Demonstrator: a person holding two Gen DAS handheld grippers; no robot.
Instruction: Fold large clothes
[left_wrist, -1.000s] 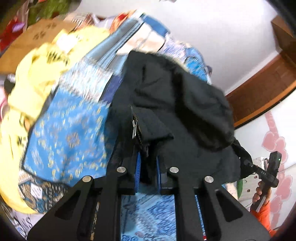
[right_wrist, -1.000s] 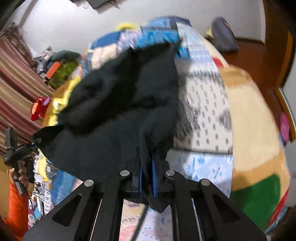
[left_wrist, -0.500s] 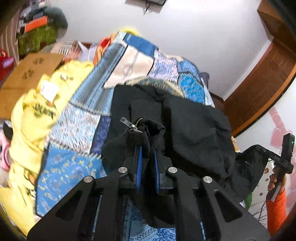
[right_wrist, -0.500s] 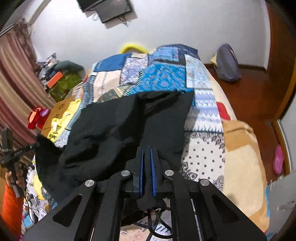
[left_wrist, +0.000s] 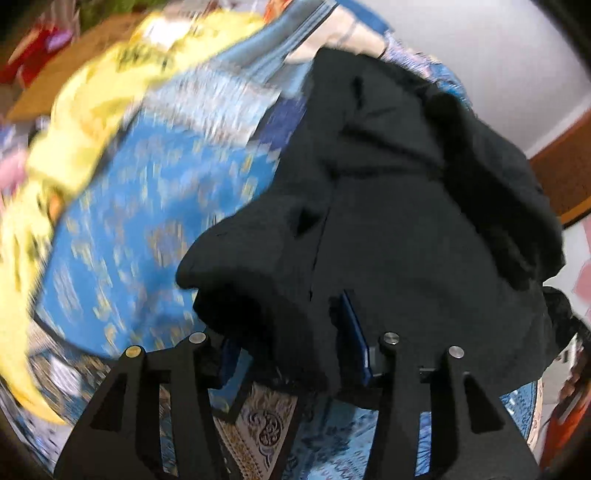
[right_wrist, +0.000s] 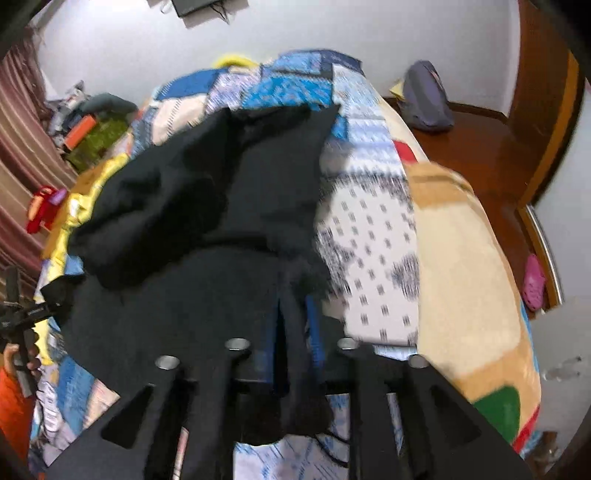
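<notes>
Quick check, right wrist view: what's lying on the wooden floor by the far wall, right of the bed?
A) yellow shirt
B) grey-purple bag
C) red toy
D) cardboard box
B: a grey-purple bag sits on the wooden floor near the wall, to the right of the bed.

Matt black cloth garment (left_wrist: 406, 206) on printed patchwork cloth quilt (right_wrist: 369, 221); glossy wooden floor (right_wrist: 476, 147).

Right tool (right_wrist: 291, 332) jaws opening, black garment (right_wrist: 221, 206) fold between them, draped over patchwork bedspread (right_wrist: 369, 229).
</notes>
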